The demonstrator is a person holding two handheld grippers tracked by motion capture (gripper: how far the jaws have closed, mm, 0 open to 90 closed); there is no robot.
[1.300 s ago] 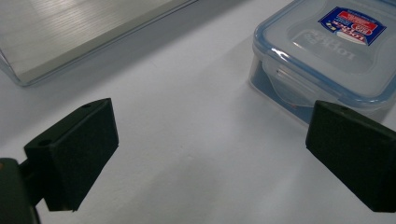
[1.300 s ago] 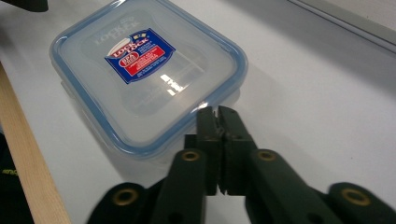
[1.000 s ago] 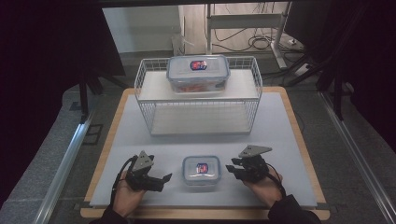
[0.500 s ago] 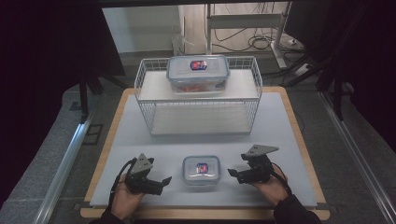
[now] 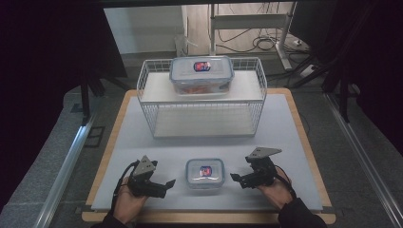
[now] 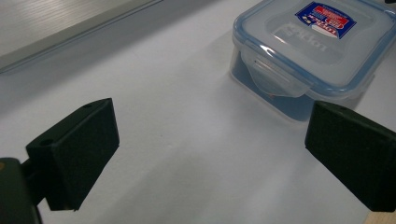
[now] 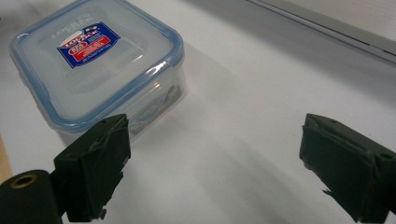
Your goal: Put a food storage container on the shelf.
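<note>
Grippers both wide open, nothing held. Small clip-lid food box [image 5: 205,173] sits on the white mat [image 5: 285,128] at 6 o'clock, btwn left gripper [image 5: 167,184] at its 9 and right gripper [image 5: 235,178] at its 3, apart from both.

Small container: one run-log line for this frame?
small container lid shut, on mat between grippers | left gripper open, apart from it | right gripper open, apart from it | large container on wire rack
</note>
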